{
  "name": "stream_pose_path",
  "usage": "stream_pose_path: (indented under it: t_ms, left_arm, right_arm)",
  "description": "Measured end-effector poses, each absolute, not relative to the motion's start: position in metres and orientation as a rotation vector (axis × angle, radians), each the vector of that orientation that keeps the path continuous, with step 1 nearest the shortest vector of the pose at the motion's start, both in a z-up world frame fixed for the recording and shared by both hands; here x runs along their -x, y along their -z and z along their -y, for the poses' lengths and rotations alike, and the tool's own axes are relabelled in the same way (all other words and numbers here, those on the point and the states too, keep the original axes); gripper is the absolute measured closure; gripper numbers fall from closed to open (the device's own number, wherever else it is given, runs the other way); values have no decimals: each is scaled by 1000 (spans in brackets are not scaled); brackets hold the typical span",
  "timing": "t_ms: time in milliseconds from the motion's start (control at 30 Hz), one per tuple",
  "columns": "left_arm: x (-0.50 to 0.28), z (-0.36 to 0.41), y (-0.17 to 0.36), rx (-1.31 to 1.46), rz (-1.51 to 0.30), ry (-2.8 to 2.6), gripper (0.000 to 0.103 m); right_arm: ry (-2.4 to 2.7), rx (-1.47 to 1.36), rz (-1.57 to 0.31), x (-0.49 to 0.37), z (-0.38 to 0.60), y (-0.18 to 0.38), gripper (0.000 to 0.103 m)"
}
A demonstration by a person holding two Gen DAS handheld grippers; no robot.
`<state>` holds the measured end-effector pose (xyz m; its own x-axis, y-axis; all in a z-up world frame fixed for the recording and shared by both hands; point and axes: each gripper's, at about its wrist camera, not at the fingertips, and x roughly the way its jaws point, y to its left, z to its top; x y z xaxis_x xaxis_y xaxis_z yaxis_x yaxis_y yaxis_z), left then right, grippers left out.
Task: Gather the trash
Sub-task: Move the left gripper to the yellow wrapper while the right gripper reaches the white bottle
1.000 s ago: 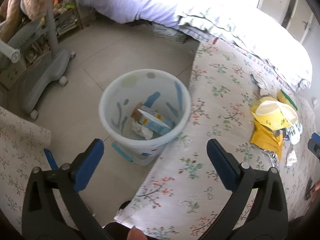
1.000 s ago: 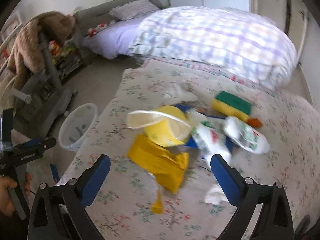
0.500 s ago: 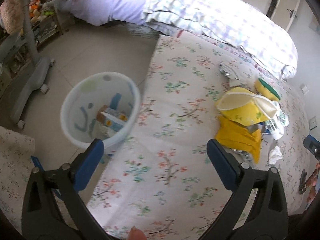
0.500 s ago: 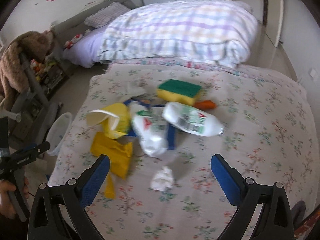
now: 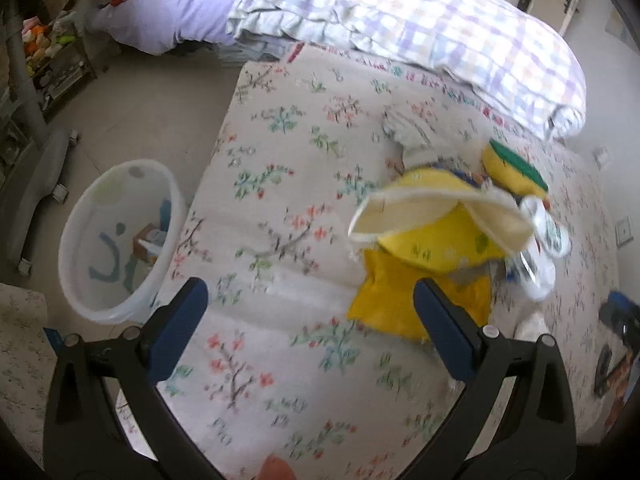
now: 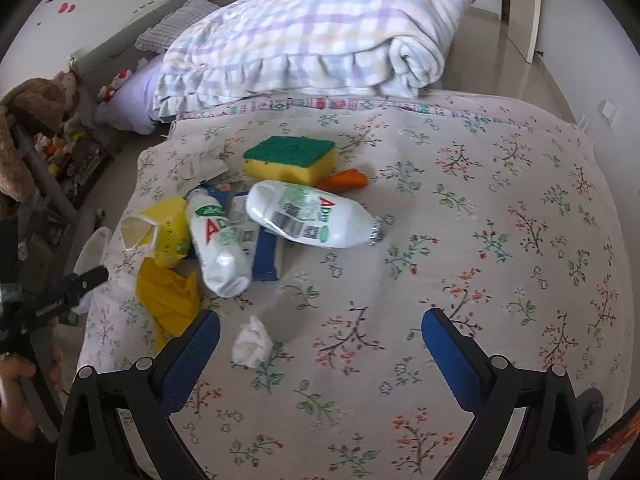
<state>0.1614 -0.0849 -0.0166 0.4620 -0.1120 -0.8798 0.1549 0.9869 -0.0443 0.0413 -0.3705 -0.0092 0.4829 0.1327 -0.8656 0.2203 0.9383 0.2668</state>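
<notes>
Floral-print bedspread (image 6: 500, 208) fills the view, a folded checked pastel blanket (image 6: 320, 36) at its far end. Beside the bed on the floor sits the translucent white plastic waste bin (image 5: 116, 240). Trash clusters on the spread: two white plastic bottles (image 6: 308, 220), yellow-green sponge (image 6: 290, 158), yellow wrapper (image 6: 168, 300), crumpled white tissue (image 6: 252, 342). Left gripper (image 5: 310, 312) and right gripper (image 6: 320, 344) both hover with jaws spread wide, holding nothing.

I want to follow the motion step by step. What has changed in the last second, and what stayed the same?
The left gripper swung from above the bin to the yellow trash on the bed. The right gripper shifted right, toward the tissue and bottles. Both stayed open and empty; nothing was taken or let go. The trash and bin kept their places.
</notes>
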Motion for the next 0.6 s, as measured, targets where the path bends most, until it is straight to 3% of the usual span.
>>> stream_pose_path:
  t_ms: [300, 600]
  left_arm:
    - [-185, 98, 31, 58, -1078, 239, 1]
    - [-184, 128, 43, -22, -1102, 401, 4]
  right_arm:
    - [98, -367, -1093, -53, 398, 15, 1]
    - [94, -433, -1131, -83, 415, 36, 1]
